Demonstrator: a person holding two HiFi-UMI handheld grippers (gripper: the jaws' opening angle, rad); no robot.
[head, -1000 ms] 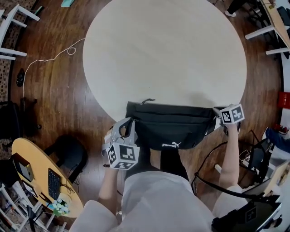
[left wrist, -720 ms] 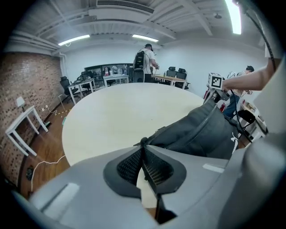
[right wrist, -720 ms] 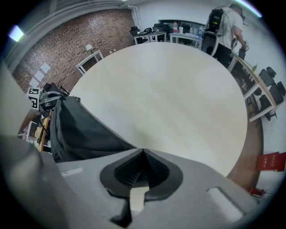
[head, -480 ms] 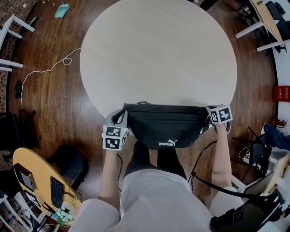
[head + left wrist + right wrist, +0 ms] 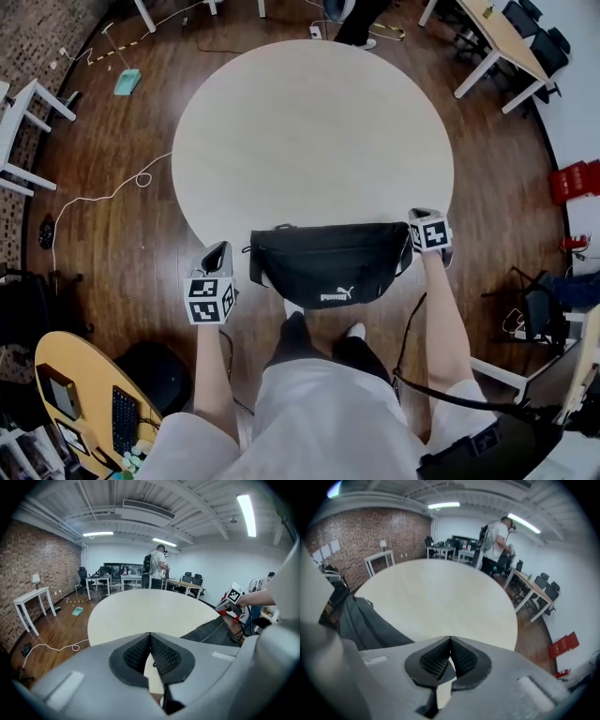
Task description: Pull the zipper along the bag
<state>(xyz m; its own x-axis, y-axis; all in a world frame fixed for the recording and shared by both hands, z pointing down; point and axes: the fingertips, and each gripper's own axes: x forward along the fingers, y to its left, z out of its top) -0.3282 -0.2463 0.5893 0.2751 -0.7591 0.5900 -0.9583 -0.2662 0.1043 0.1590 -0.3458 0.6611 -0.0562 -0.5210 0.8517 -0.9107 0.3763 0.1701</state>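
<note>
Table [image 5: 309, 131] edge holds the bag [image 5: 328, 264], between left tool [image 5: 217, 251] and right tool [image 5: 423, 214].

Dark wood floor [image 5: 122, 234], brick wall [image 5: 37, 555], white side table [image 5: 30, 598], ceiling strip lights [image 5: 247, 515]

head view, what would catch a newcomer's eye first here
The black bag stands out first, lying at the near edge of the big round pale table. A tool with a marker cube flanks each end. The left tool sits apart from the bag, its jaws closing together on nothing, and the right tool is beside the bag's right end, shut and empty.
</note>
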